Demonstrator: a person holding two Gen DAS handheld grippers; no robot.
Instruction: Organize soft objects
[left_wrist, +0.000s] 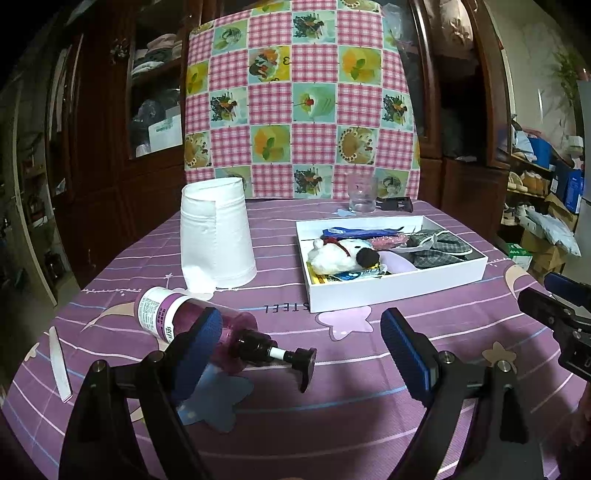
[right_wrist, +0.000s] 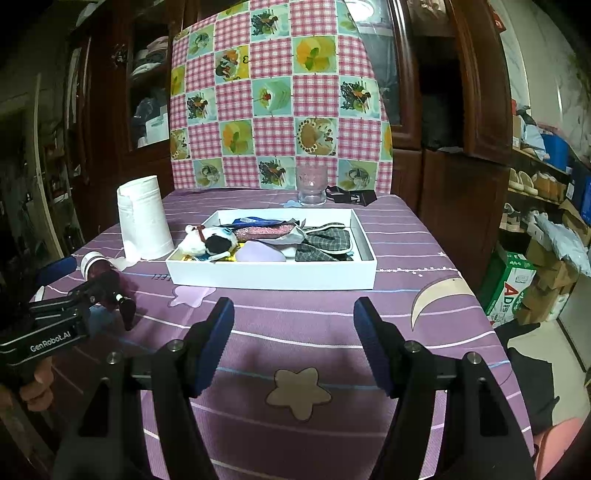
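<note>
- Left gripper (left_wrist: 301, 345): jaws spread wide, holding nothing, low over the purple cloth (left_wrist: 332, 406).
- A pump bottle (left_wrist: 207, 325) lies on its side right at the left finger; that finger's pad overlaps the bottle's body in view, and contact cannot be told. The pump head points toward the gap between the fingers.
- Right gripper (right_wrist: 293, 336): jaws also spread, empty, over bare cloth.
- White tray (right_wrist: 271, 275) sits ahead of both grippers, well apart from the fingertips.
- In the tray: a plush dog (right_wrist: 210, 240) at its left end, plaid fabric (right_wrist: 325, 242) at its right, a pink glittery pouch (right_wrist: 262, 232) and a lilac piece (right_wrist: 260, 254) between them.
- A paper roll (left_wrist: 218, 236) stands ahead-left of the left gripper, beyond the bottle.
- A glass (right_wrist: 312, 184) stands beyond the tray.
</note>
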